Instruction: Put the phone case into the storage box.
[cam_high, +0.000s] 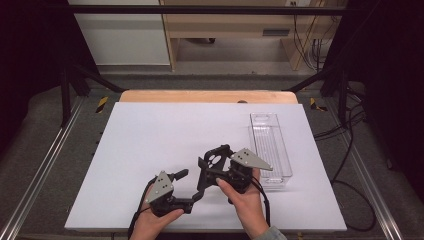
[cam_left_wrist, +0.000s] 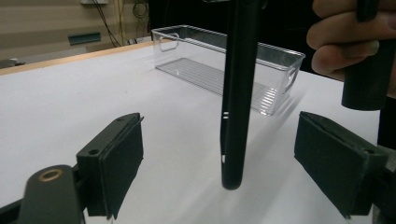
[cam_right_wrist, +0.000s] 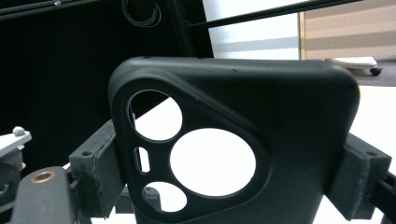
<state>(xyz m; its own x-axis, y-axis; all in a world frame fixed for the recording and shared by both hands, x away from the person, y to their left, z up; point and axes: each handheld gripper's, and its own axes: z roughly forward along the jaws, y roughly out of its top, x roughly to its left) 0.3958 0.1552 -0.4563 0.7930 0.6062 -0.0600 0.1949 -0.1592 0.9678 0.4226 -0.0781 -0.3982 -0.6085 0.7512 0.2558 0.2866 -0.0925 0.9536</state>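
My right tongs (cam_high: 216, 159) are clenched on the black phone case (cam_high: 210, 170), one pad on each long edge. In the right gripper view the case (cam_right_wrist: 261, 140) stands broadside between the pads, its triangular camera cut-out with the round holes toward my left pad, white table showing through them. The case hangs edge-on in front of my left tongs (cam_high: 186, 173). In the left gripper view its thin black edge (cam_left_wrist: 238, 93) drops down the middle of the gap, its rounded lower corner just clear of the white table (cam_left_wrist: 70, 102). Those left tongs (cam_left_wrist: 219, 158) are released: both pads stand well apart from the case, one on each side, nothing pressing. My right hand (cam_left_wrist: 350, 42) shows up at the upper right of that view, fingers wrapped on the handle. Beyond the case, farther out from both tongs, lies the clear plastic bin (cam_left_wrist: 224, 65), long and ribbed along its floor. From above the bin (cam_high: 270, 145) sits just off the outer side of my right tongs, lengthwise away from me, near the table's right edge.
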